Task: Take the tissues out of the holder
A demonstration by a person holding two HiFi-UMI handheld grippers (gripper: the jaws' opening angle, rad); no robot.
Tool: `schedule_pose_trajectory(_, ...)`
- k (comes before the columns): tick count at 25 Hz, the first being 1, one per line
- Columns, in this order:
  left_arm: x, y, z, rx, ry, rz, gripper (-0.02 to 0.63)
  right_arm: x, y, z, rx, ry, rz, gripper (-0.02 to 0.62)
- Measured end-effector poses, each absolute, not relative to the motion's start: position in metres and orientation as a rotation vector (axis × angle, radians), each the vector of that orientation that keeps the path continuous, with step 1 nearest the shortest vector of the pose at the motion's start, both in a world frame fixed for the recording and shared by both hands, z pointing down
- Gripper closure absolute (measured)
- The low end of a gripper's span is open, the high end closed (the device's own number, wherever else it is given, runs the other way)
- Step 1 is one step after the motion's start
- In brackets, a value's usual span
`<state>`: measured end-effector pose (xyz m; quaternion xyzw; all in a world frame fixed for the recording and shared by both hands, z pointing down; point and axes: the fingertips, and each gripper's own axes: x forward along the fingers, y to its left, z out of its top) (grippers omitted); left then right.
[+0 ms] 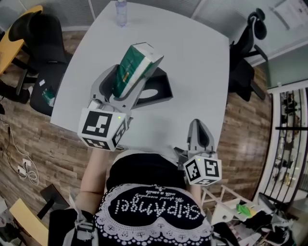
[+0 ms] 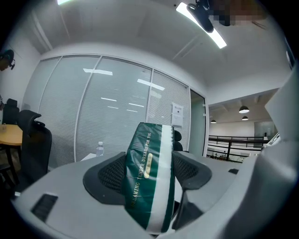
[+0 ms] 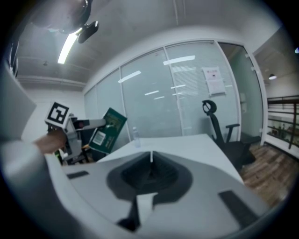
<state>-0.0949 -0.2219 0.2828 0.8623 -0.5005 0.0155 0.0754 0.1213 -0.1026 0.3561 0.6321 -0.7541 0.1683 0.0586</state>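
Head view: left tool (image 2: 150,170) is spread wide, clamped on the green tissue pack (image 1: 134,65), tilted in the air over the dark holder (image 1: 161,86) on the table (image 1: 192,62). Right tool (image 3: 150,161) is pinched closed, empty.

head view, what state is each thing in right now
tissue pack: tilted, lifted off the table, out of the holder
left gripper: shut on the tissue pack
right gripper: shut, empty
holder: resting on the table
water bottle: upright at the table's far edge
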Motion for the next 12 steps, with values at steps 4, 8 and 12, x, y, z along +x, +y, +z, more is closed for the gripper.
schedule_pose_trajectory(4, -0.104, -0.212, 0.284, 2.569, -1.517, 0.038, 0.276, 0.13, -0.104, 0.347, 1.956, -2.274, 0.487, 0.56)
schedule_pose_trajectory(8, -0.112, -0.2, 0.286, 2.556, -1.529, 0.031, 0.276, 0.14, -0.105, 0.334, 2.008, -2.263, 0.46, 0.561)
schedule_pose_trajectory(12, -0.117, -0.19, 0.283, 2.55, -1.539, 0.026, 0.276, 0.147, -0.108, 0.319, 2.055, -2.272, 0.432, 0.56)
